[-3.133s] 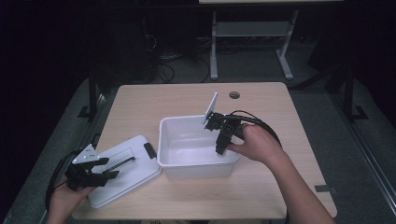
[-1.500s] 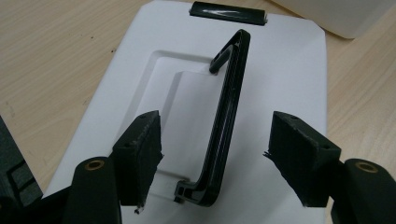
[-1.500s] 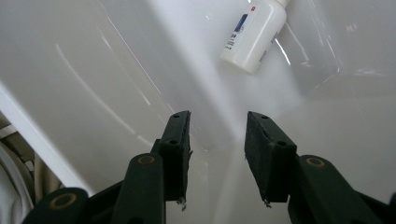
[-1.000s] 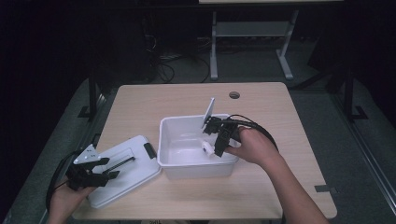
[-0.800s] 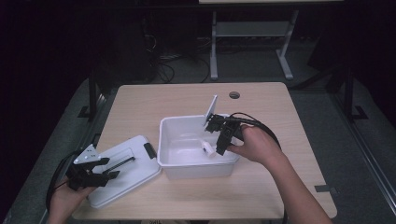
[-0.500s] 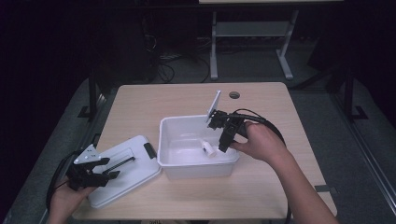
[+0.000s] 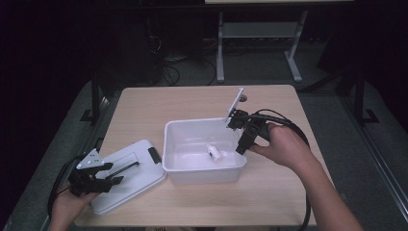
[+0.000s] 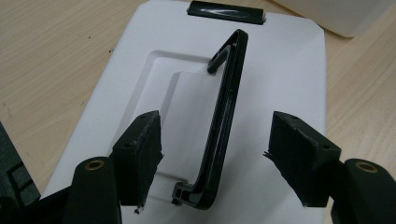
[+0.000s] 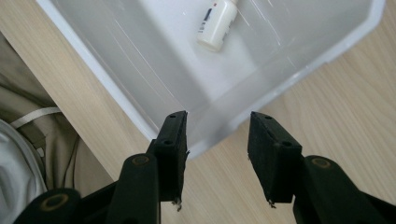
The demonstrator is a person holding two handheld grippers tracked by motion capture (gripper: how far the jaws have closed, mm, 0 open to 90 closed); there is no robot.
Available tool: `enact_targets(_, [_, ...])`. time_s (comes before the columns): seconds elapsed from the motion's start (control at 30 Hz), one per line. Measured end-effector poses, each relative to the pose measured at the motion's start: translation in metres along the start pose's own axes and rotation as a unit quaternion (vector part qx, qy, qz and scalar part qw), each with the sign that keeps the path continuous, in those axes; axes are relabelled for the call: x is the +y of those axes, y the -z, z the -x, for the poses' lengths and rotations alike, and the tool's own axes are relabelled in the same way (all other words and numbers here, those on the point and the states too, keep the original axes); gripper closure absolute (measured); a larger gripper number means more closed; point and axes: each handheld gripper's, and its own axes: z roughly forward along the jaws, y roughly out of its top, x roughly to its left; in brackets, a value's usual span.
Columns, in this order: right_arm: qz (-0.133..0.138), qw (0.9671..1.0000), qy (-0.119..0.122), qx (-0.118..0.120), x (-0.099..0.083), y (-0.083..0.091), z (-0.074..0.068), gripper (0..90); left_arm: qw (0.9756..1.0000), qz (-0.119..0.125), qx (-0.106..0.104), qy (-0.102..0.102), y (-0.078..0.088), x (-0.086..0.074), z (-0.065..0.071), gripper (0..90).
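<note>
Now | bottle [image 7: 213, 153] lay in bin [image 7: 192, 171], done | my right gripper [image 9: 217, 156] spread, empty, jaws just opening | left gripper [image 8: 215, 151] spread astride lid [image 8: 289, 88] handle [image 8: 224, 121] | closing left.

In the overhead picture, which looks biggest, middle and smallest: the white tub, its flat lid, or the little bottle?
1. White tub, largest.
2. Flat lid, close behind; it lies nearer the camera, so the gap is unsure.
3. Little bottle, by far the smallest, lying inside the tub.
</note>
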Motion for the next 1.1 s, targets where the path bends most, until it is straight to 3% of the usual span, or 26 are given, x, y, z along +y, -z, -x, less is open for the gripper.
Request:
enact_targets(0.63, [0.016,0.9992,-0.035,-0.008,-0.052,0.002,0.019,53.8,1.0000,-0.001,-0.001,0.000,-0.001,0.001,0.001,33.7])
enact_targets(1.1, [0.021,0.9985,-0.051,-0.004,-0.082,-0.017,0.028,50.7,1.0000,-0.006,-0.003,-0.002,-0.003,0.001,0.002,33.7])
